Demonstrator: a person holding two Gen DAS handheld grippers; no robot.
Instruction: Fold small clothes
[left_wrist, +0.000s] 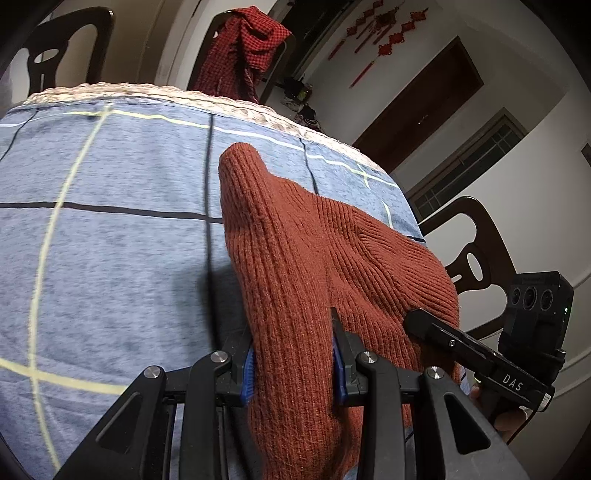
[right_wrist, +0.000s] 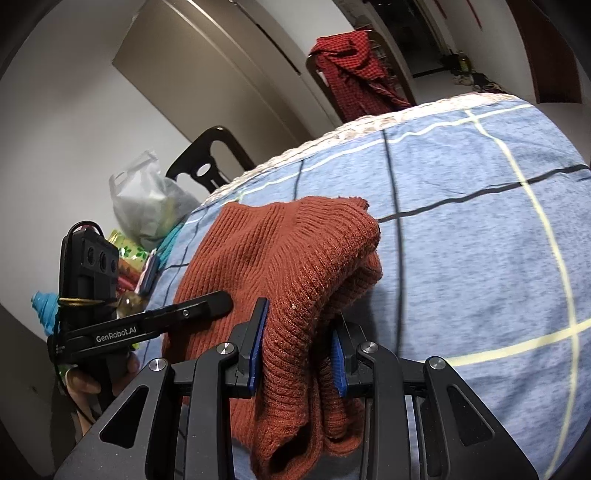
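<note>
A rust-brown ribbed knit garment (left_wrist: 314, 251) hangs bunched between both grippers, raised over the blue checked cloth (left_wrist: 110, 240) on the table. My left gripper (left_wrist: 295, 365) is shut on one thick fold of it, blue pads pressing both sides. In the right wrist view the same knit garment (right_wrist: 288, 251) is folded over itself, and my right gripper (right_wrist: 299, 354) is shut on its doubled edge. The right gripper (left_wrist: 461, 343) shows at the garment's right side in the left wrist view; the left gripper (right_wrist: 155, 317) shows at its left in the right wrist view.
A red checked cloth (left_wrist: 243, 48) hangs over a dark chair behind the table. More dark chairs (left_wrist: 476, 251) stand around it. A plastic bag (right_wrist: 147, 199) and colourful packets (right_wrist: 129, 266) lie at the table's left edge. The blue checked cloth (right_wrist: 480, 240) spreads wide to the right.
</note>
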